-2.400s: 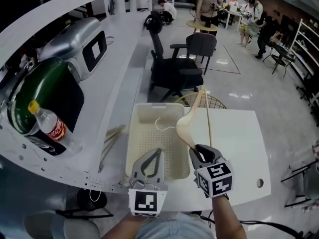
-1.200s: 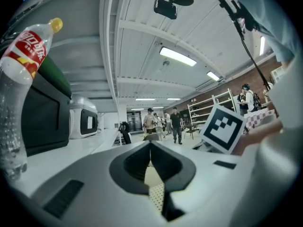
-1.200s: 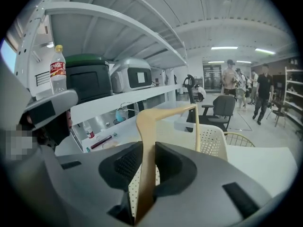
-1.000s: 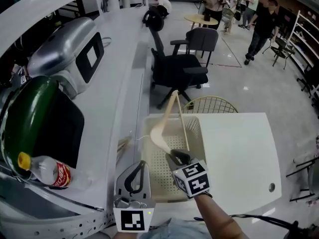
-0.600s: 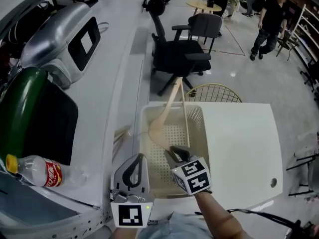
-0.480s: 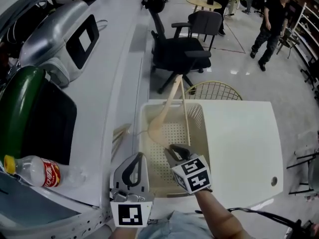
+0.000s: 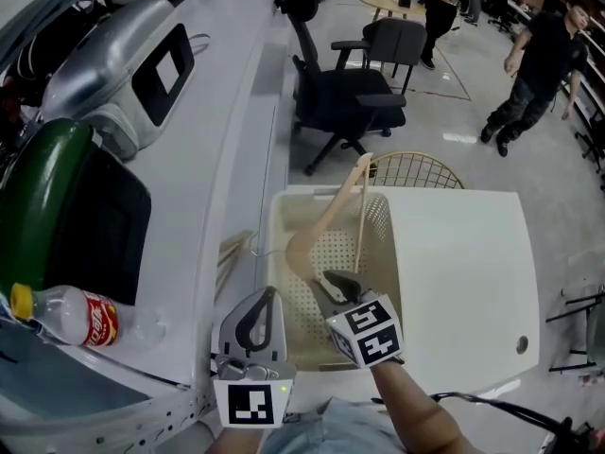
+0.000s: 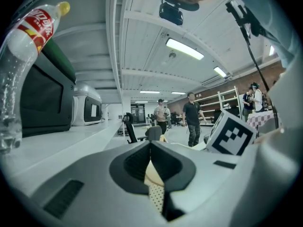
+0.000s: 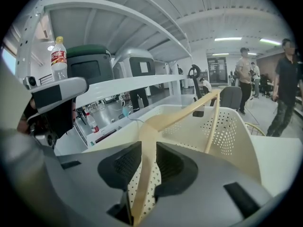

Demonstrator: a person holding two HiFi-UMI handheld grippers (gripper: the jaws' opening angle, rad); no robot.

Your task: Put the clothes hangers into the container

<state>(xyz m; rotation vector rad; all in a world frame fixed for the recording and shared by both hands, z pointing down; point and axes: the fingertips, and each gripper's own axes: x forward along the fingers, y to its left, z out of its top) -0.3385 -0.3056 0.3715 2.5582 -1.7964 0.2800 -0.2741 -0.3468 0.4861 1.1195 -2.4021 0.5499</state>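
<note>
Here the white desk (image 7: pixel 463 272) fills the head view's lower right, with the cream perforated container (image 7: pixel 380 223) at its left edge. The wooden clothes hanger (image 7: pixel 304 242) leans inside, its top end on the upper rim. On our right hand-held gripper (image 7: pixel 338 280) the jaws have just been opening, the hanger's lower arm loose between them. Our left hand-held gripper (image 7: pixel 268 293), bottom centre, we see closed and empty.
</note>
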